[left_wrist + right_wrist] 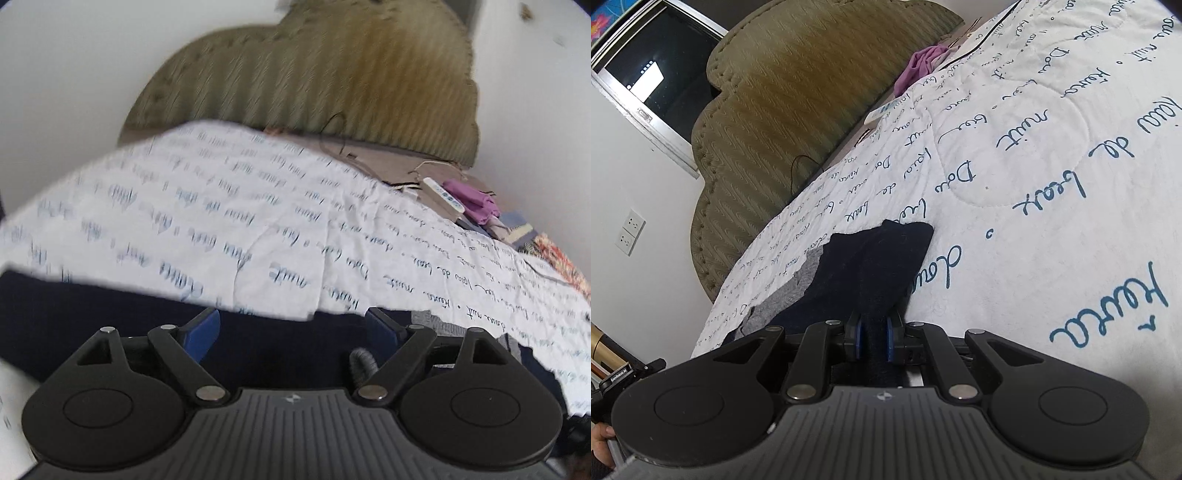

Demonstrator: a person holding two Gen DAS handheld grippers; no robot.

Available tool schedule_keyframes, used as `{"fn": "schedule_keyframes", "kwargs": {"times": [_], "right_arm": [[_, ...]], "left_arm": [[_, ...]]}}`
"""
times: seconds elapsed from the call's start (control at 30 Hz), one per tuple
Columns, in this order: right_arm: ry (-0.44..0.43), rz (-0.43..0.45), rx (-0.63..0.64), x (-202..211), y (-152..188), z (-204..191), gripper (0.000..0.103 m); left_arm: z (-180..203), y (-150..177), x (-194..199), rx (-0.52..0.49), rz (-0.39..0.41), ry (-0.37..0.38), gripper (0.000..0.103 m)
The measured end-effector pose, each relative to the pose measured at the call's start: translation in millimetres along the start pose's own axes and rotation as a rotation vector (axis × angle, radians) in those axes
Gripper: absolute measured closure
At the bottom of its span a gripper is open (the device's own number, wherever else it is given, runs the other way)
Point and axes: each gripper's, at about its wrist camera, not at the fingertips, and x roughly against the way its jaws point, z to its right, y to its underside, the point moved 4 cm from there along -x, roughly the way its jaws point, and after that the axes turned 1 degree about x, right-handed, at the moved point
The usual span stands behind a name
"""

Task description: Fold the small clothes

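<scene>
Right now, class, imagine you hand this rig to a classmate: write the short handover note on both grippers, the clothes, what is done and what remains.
Right gripper: shut on the navy garment, which lies on the white quilt.
Left gripper: open, over navy cloth, holding nothing.
A grey piece lies beside the navy garment.
Done: one edge grasped.
Left: fold it flat; how far the fold has gone is unclear.

My left wrist view sits low and close over the quilt [258,206], facing straight toward the headboard [314,81], slightly blurred. My right wrist view also sits close to the quilt [1015,184] but is rolled, so the headboard [798,96] lies upper left. Both views share the headboard, quilt, purple cloth [476,199] [919,66] and dark garment [277,350] [882,266].
</scene>
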Motion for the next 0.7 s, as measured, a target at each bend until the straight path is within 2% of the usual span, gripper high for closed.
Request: {"fn": "schedule_keyframes", "kwargs": {"times": [0.07, 0.2, 0.33, 0.47, 0.53, 0.6, 0.7], "right_arm": [[-0.005, 0.001, -0.004, 0, 0, 0, 0.087], [-0.021, 0.005, -0.021, 2, 0, 2, 0.086], [-0.039, 0.007, -0.037, 3, 0, 5, 0.085], [-0.053, 0.010, -0.052, 5, 0, 7, 0.085], [-0.052, 0.010, -0.052, 5, 1, 7, 0.085], [-0.050, 0.011, -0.051, 5, 1, 6, 0.085], [-0.050, 0.012, -0.052, 6, 2, 6, 0.085]], "left_arm": [[-2, 11, -2, 0.023, -0.039, 0.033, 0.017], [-23, 31, 11, 0.085, 0.012, -0.007, 0.017], [-86, 30, 27, 0.304, 0.088, -0.070, 0.017], [-166, 32, 41, 0.614, 0.142, -0.096, 0.017], [-196, 36, 45, 0.736, 0.158, -0.121, 0.017], [-216, 39, 44, 0.784, 0.167, -0.109, 0.018], [-225, 36, 45, 0.794, 0.182, -0.085, 0.017]]}}
